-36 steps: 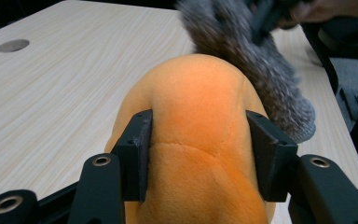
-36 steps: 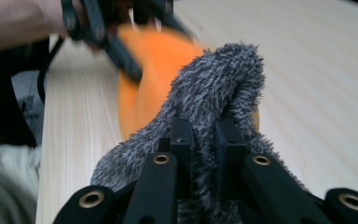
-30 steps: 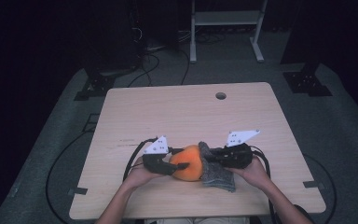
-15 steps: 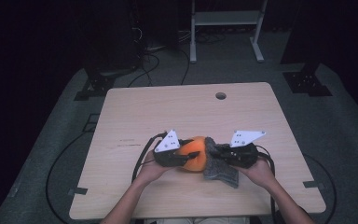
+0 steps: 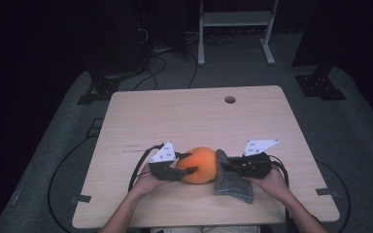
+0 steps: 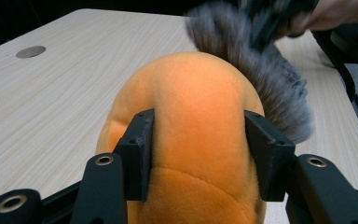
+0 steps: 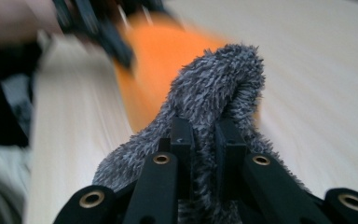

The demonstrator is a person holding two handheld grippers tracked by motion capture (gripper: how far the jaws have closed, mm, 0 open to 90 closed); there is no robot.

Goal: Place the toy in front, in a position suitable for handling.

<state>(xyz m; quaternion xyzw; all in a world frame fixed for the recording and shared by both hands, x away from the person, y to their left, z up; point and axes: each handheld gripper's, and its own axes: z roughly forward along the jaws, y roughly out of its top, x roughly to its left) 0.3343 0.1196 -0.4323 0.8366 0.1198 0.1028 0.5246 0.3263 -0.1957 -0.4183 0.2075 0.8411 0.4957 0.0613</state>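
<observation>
A round orange plush toy (image 5: 203,164) lies near the table's front edge, between my two grippers. My left gripper (image 5: 190,162) reaches in from the left. In the left gripper view its pads (image 6: 140,149) press into both sides of the orange plush (image 6: 191,107); the jaws have just been opening a little with the plush still between them. My right gripper (image 5: 226,164) comes in from the right, shut on a fold of grey fuzzy cloth (image 5: 230,183). The right gripper view shows the cloth (image 7: 219,88) bunched between the jaws of that gripper (image 7: 204,140), with the orange plush (image 7: 158,51) blurred behind it.
The light wooden table (image 5: 184,116) has a round cable hole (image 5: 229,99) near its far edge. Black cables trail from both grippers over the front edge. Dark floor, a white stand and equipment lie beyond the table.
The left gripper pushed right into the plush half a second ago and has since drawn back left a little. The plush sits slightly farther right than a second ago. The right gripper barely moved.
</observation>
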